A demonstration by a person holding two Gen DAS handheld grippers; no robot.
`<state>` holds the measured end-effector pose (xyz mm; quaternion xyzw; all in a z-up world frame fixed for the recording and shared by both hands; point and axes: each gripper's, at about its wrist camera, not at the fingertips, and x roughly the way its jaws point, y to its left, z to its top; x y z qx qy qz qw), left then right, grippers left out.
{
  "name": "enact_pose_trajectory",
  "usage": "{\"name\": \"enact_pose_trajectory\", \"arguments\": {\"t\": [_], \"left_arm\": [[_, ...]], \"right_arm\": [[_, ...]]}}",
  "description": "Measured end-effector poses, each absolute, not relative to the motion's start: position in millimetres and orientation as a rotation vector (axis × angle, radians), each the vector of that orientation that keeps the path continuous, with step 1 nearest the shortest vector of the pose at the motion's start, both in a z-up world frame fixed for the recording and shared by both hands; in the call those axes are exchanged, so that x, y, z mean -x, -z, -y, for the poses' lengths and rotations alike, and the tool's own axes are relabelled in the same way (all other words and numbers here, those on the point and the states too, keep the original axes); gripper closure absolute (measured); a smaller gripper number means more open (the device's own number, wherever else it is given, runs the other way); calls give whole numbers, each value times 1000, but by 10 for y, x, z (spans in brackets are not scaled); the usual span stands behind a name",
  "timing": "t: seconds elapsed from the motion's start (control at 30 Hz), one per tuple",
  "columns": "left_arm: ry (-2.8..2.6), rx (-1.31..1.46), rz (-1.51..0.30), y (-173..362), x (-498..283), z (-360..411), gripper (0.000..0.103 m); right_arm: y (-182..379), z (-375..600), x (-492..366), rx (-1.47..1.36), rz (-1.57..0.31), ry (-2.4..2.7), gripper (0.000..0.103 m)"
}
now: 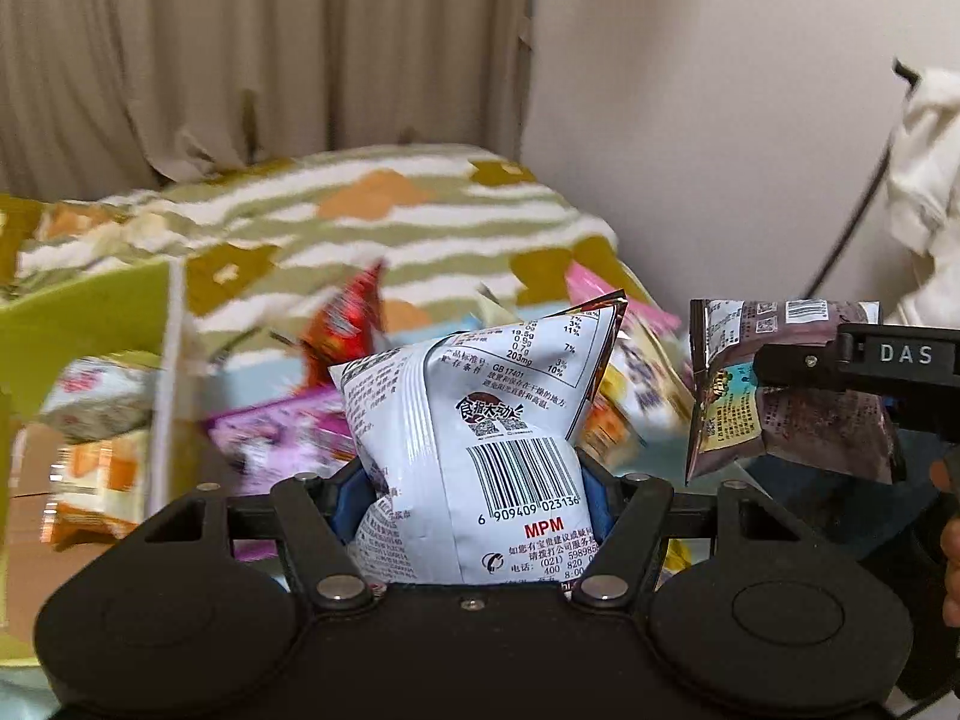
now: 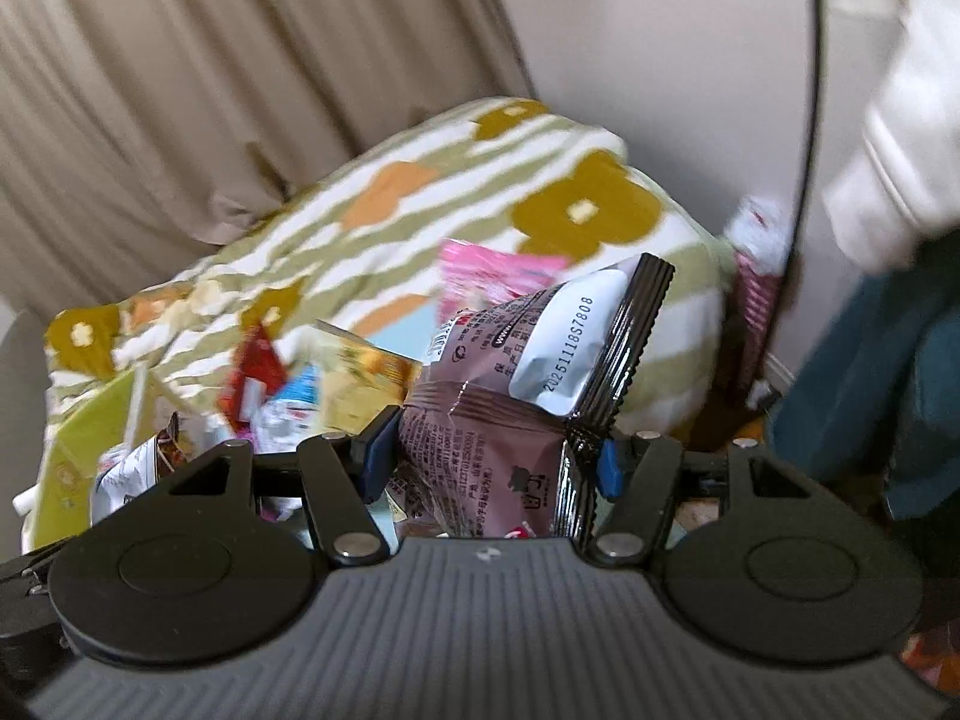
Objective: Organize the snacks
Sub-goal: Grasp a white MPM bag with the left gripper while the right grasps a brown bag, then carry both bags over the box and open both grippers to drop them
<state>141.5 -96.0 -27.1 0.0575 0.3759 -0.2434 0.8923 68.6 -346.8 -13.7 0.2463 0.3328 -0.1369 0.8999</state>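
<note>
Snacks, sorting lot, two items in hand. Item one: white snack bag [image 1: 480, 438], barcode side facing the camera, pinched at its lower half between the blue pads of the left gripper [image 1: 474, 495], jaws partly closed on it. Item two: mauve snack bag [image 2: 510, 408], date stamp visible near its crimped black edge, clamped between the blue pads of the right gripper [image 2: 489, 462]; the same bag is seen from the left wrist view, held up clear of the pile. Remaining stock: loose packets [image 1: 312, 432] heaped on the floral blanket [image 1: 390, 222], beneath and beyond both bags. Green box [image 1: 84, 318] noted at the left, some packets already inside. Handling advice, as judged: both bags are best kept high and apart until over the box, grip kept light so contents are not crushed, and release made low inside the wall.
</note>
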Motion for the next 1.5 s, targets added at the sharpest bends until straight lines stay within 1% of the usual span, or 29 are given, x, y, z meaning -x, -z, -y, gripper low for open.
{"name": "enact_pose_trajectory", "arguments": {"t": [0.27,0.53,0.8,1.1,1.13,1.2,1.23,1.27,1.5], "left_arm": [[343,-80,-711,-28,-1439,446,33],[207,-69,-688,-169,-1734,-284,33],[140,-53,-728,-148,-2292,-1040,33],[189,-95,-813,170,-2984,-1472,32],[199,-100,-821,212,-3030,-1493,31],[217,-93,-838,271,-3116,-1543,22],[223,-84,-840,290,-3146,-1580,13],[229,-74,-837,303,-3152,-1611,8],[217,-21,-847,292,-3008,-1773,7]], "right_arm": [[-176,3015,-1043,-429,-654,83,26],[-341,2197,-1554,-392,-647,-79,26],[-350,1222,-2112,-368,-682,-183,26],[-140,339,-2667,-348,-752,-169,26],[-107,279,-2712,-349,-760,-161,26],[-47,194,-2780,-354,-775,-143,26],[-20,160,-2806,-356,-782,-133,26],[4,138,-2822,-358,-788,-125,26],[60,40,-2823,-339,-823,-105,26]]}}
